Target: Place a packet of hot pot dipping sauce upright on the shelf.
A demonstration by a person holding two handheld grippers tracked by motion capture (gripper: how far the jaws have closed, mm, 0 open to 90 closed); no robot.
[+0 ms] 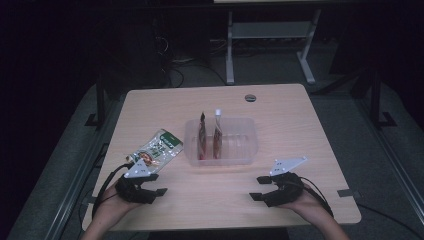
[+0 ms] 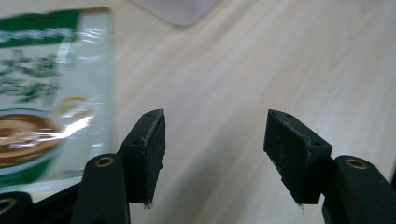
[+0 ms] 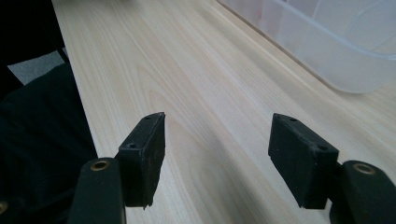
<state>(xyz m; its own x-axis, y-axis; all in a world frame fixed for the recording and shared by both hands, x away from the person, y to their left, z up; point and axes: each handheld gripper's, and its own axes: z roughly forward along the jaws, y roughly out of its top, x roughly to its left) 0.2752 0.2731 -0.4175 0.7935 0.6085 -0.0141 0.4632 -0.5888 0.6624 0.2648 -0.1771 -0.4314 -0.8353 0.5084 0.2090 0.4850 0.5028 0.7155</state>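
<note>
Table seen as pale wood grain, w/ a small grey disc at 12 o'clock. Bin at centre is clear plastic; two red-brown sachets stood inside, white-capped. Pouch at 9 o'clock is printed green & white w/ brown bowl pic. Both grippers are black, grey plates on top.

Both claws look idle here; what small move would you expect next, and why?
Probably the left claw eases forward-left onto the green pouch. It is open and nearest; that pouch lies flat outside the clear bin, where two pouches stand upright.
</note>
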